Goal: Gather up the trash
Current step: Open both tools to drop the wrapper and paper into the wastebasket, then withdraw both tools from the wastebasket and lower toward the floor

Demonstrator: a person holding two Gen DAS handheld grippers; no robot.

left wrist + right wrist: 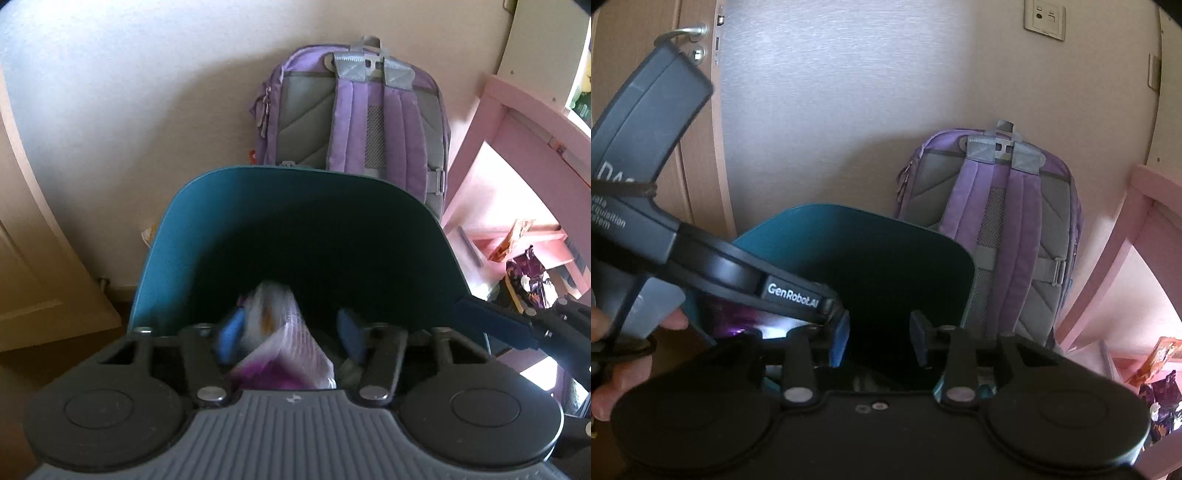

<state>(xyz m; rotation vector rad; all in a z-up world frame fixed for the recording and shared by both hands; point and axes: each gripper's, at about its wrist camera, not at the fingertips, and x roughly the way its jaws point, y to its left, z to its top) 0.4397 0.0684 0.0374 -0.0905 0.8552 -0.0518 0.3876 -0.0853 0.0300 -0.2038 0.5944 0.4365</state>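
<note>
We've got the left gripper [291,328] spread wide over the teal bin [229,206], purple-white wrapper [284,343] loose between its fingers, right gripper [881,338] open, empty.

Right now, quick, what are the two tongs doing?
Left tongs: open, a white and purple wrapper loose between them, over the teal bin.
Right tongs: open, holding nothing.
</note>
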